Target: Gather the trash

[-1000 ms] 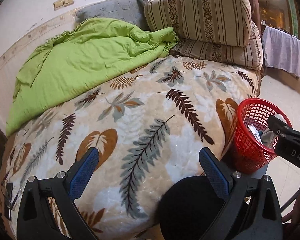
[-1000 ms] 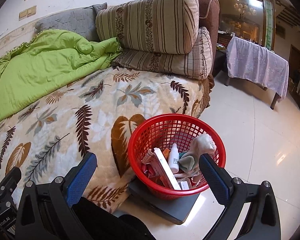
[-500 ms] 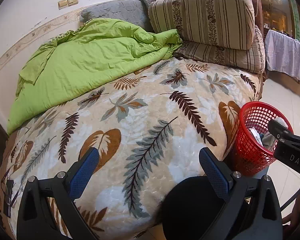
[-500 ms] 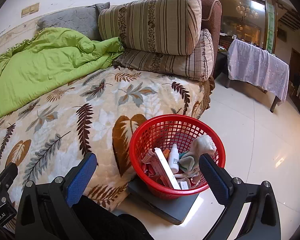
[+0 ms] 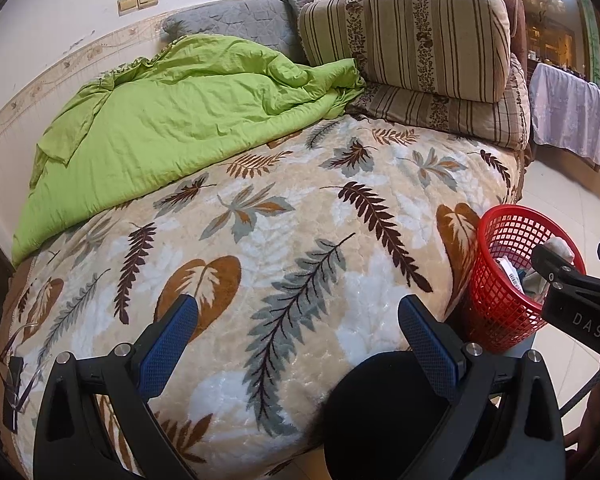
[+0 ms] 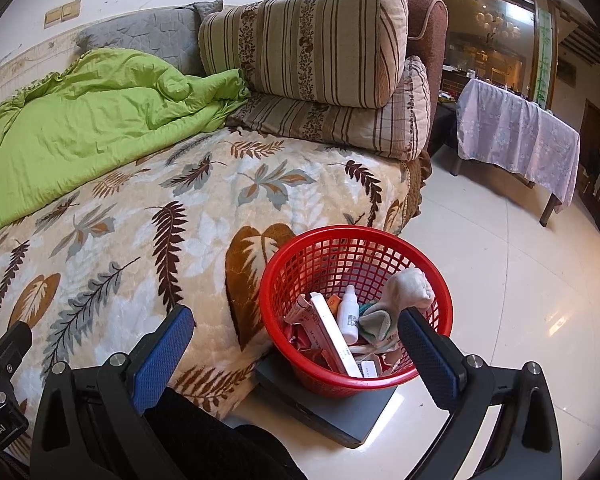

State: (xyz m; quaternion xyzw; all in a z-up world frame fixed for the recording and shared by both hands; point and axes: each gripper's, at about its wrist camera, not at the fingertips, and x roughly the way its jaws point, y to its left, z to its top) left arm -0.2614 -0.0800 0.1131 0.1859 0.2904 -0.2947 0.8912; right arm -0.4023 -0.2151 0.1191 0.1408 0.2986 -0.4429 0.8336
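While I hover both grippers, left gripper (image 5: pixel 298 326) and right gripper (image 6: pixel 296 334) w/ fingers spread, nothing held, red basket (image 6: pixel 342 236) w/ trash sits right of the bed edge (image 6: pixel 410 196); bare tile floor (image 6: pixel 500 280) further right.

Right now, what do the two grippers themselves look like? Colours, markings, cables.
Both alike: black angular frames, silver bolts, blue cross-hatched fingertip pads. Left gripper; right gripper. The left view shows white "DAS" lettering on the right gripper's body and a black cable below it; the right view shows "bot.AI" on the left gripper's body.

Red mesh basket (image 6: pixel 356 376), upright, w/ trash (image 6: pixel 340 328)
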